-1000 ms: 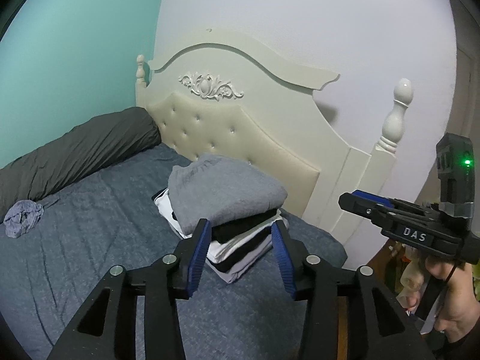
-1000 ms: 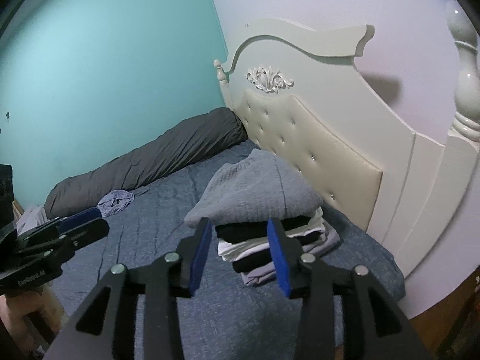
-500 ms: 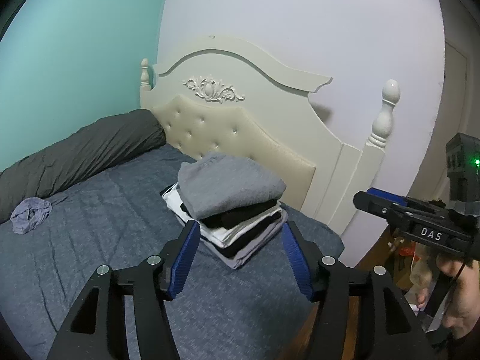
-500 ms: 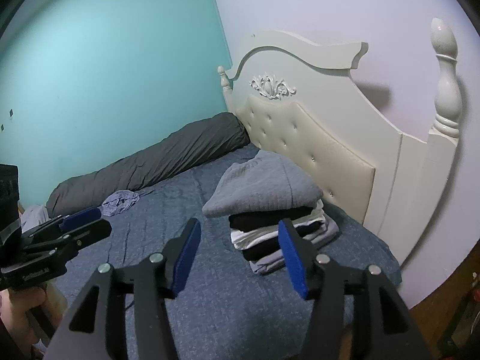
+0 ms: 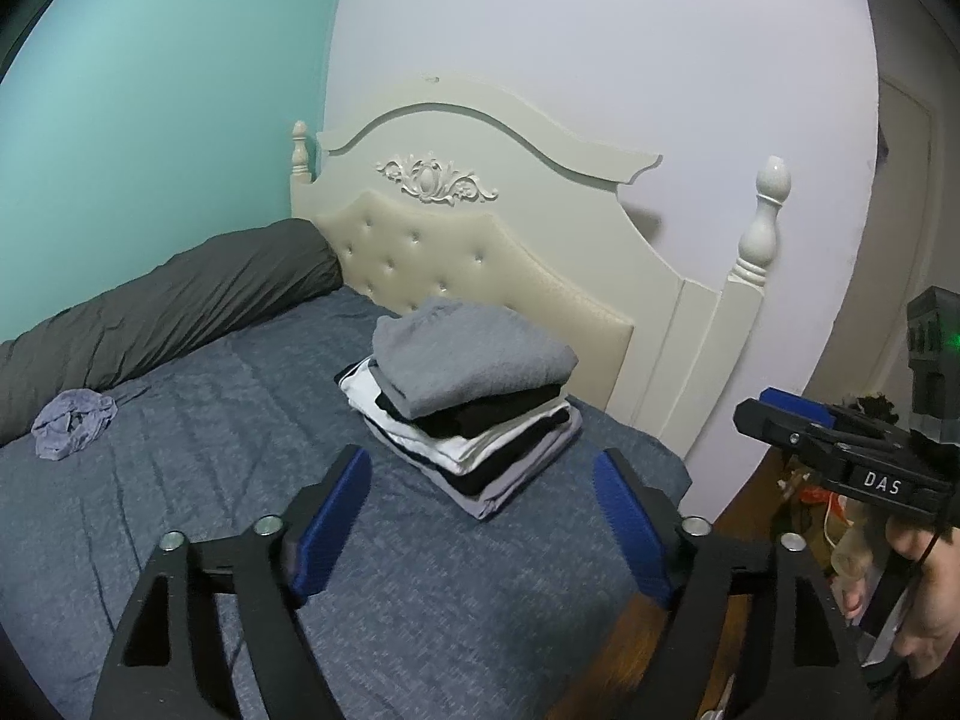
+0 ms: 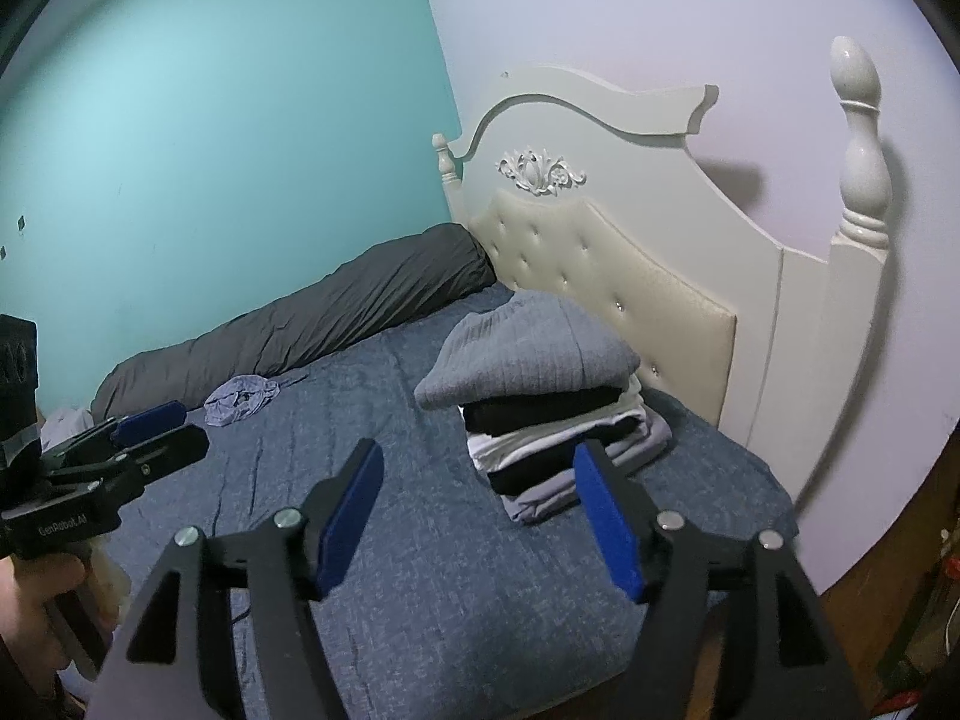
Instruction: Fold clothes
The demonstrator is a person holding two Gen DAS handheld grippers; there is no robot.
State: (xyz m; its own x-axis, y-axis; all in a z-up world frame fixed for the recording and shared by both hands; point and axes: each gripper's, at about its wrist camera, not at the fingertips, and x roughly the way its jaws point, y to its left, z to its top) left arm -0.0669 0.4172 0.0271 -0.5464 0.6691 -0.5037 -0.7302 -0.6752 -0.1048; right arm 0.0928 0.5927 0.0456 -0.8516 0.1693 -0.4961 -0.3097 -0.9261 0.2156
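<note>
A stack of folded clothes (image 5: 474, 402) (image 6: 552, 402) sits on the blue bedspread (image 5: 210, 510) (image 6: 420, 540) near the headboard, a grey knit piece on top, black and white pieces below. A crumpled lilac garment (image 5: 72, 423) (image 6: 240, 399) lies further left by the dark bolster. My left gripper (image 5: 483, 489) hangs back from the stack with its jaws opening and nothing between them. My right gripper (image 6: 480, 489) is also short of the stack, jaws opening, nothing held. Each gripper shows at the edge of the other's view.
A long dark grey bolster (image 5: 150, 318) (image 6: 312, 324) runs along the teal wall. The cream tufted headboard (image 5: 498, 246) (image 6: 606, 252) with turned posts stands right behind the stack. Wooden floor and clutter (image 5: 810, 492) lie off the bed's right edge.
Both grippers have drawn back from the stack, which now looks smaller and further off. Their jaws have spread wider. The stack stays in place on the bed.
</note>
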